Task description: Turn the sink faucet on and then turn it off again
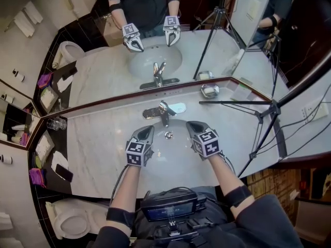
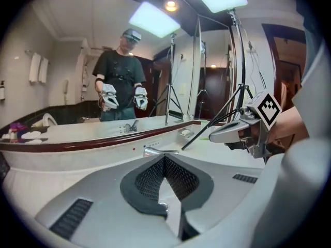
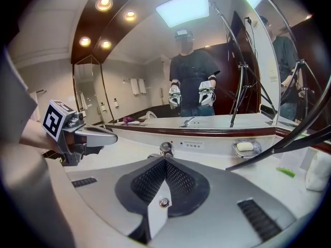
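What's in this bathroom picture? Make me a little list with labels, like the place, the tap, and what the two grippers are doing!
place: pale marble bathroom counter
tap: shiny chrome faucet behind the round white sink; nothing touches it
water: no stream to be seen
left gripper: shut, empty, above the sink, left of the faucet
right gripper: shut, empty, above the sink, right of the faucet
other things: metal soap dish, clear drinking glass, black tripod

Overhead, plus two low, toward faucet (image 1: 164, 111)
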Demonstrator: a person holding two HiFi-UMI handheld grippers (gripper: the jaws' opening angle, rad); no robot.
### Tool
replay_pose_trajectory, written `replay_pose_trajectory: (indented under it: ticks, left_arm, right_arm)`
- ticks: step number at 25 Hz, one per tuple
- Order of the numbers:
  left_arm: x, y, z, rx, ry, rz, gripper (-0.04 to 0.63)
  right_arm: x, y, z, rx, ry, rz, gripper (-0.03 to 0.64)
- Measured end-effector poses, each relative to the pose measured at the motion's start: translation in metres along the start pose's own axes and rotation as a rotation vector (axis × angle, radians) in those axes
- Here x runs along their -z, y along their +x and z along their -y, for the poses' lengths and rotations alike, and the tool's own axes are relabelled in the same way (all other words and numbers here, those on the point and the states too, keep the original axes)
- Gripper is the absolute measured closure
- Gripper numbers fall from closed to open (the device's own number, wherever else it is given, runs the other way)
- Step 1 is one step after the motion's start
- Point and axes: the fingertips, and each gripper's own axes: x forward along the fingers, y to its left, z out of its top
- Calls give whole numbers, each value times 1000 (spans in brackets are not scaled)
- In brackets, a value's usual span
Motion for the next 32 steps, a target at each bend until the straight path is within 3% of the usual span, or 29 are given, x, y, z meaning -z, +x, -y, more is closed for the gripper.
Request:
replay_pose_trajectory:
  ticks: [8, 19, 22, 27, 32]
  left_arm:
    - [3, -24, -13, -36, -94, 41, 591]
    - [14, -29, -14, -84, -71, 23, 591]
    - [14, -28, -14, -88, -72, 22, 591]
    - [16, -21, -17, -93, -72, 23, 591]
    - [18, -20, -20, -99, -90, 16, 591]
  right_arm:
    - [2, -1, -6, -11, -8, -5, 597]
    - [16, 3, -12, -19, -73, -44, 597]
    - [13, 5, -15, 15, -178, -68, 596]
    - [25, 25, -9, 77, -443, -123, 592]
    - [23, 46, -12, 116, -774, -188, 522]
